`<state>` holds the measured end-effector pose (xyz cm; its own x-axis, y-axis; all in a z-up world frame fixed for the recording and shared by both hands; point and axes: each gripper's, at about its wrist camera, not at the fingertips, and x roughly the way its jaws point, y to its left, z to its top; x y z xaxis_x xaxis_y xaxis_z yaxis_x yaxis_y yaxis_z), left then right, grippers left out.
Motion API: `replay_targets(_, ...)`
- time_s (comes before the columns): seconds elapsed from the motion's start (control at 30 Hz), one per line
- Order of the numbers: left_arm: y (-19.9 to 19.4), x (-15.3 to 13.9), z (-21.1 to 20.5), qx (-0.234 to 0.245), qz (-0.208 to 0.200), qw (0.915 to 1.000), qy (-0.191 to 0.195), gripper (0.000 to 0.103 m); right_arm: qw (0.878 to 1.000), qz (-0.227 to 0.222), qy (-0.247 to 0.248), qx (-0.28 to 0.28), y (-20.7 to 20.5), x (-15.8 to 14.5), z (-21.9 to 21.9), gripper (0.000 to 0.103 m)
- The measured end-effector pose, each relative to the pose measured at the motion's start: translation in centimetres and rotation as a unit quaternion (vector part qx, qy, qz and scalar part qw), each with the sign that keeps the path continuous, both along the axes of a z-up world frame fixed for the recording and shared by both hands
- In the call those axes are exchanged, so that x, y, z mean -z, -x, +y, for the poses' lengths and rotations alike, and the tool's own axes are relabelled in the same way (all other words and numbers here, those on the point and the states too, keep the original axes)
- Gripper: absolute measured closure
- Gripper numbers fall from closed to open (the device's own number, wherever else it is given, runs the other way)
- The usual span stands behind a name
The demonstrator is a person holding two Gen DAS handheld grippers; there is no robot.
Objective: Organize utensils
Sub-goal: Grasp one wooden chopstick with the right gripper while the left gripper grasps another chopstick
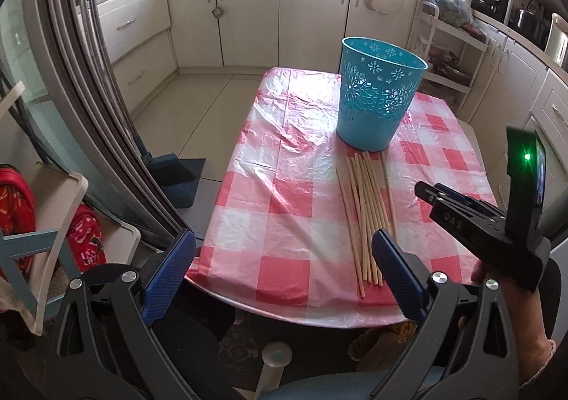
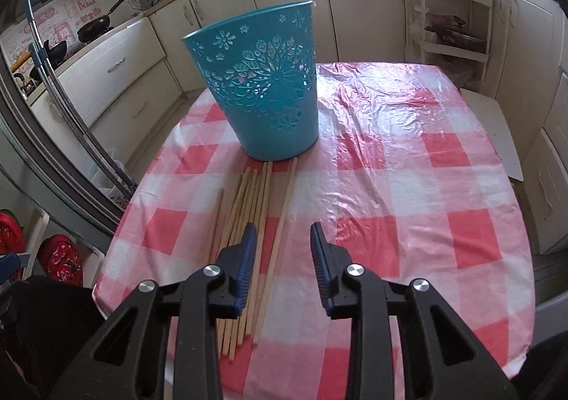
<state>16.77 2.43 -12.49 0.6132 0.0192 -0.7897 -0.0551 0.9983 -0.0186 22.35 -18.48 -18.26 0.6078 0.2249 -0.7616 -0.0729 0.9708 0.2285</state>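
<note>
Left gripper (image 1: 284, 251): spread, empty.
Right gripper (image 2: 283, 240): partly spread above chopsticks (image 2: 248, 222), nothing pinched.
Basket (image 2: 259, 91): upright, behind them.

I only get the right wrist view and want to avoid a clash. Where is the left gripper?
Observer: The left gripper is open and empty, over the near edge of the table, left of the chopsticks.
Operator: Anything in the bucket?
Observer: The inner wall of the blue bucket that shows is bare; its bottom is hidden.
Operator: And my gripper from there?
Observer: The right gripper shows its tip right of the chopsticks, apart from them.
</note>
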Motion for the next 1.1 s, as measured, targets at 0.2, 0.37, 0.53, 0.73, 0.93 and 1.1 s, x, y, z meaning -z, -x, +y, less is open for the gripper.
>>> replay_targets(0.2,-5.3,3.9,-0.5,-0.015,0.046,0.9985,0.024,0.008,1.000,0.021,0.013,-0.011,-4.7,2.7,1.2,0.080)
replay_targets(0.37,-8.6,6.7,-1.3,-0.030,0.068,0.9970,0.020,0.008,0.999,0.038,0.030,-0.024,-6.3,4.2,1.5,0.086)
replay_targets(0.53,-11.1,8.9,-2.4,-0.028,0.087,0.9958,0.007,0.008,0.997,0.042,0.044,-0.052,-6.2,4.4,1.1,0.095)
replay_targets(0.73,-13.8,11.4,-4.0,-0.015,0.112,0.9936,-0.007,0.020,0.991,0.063,0.056,-0.101,-4.9,4.3,-0.1,0.097)
replay_targets(0.93,-14.8,12.1,-5.4,-0.003,0.116,0.9929,-0.024,0.025,0.992,0.069,0.034,-0.104,-4.1,4.5,-1.5,0.097)
replay_targets(1.1,-14.9,12.2,-6.3,0.009,0.114,0.9929,-0.031,0.034,0.992,0.066,0.031,-0.107,-4.2,4.6,-1.6,0.097)
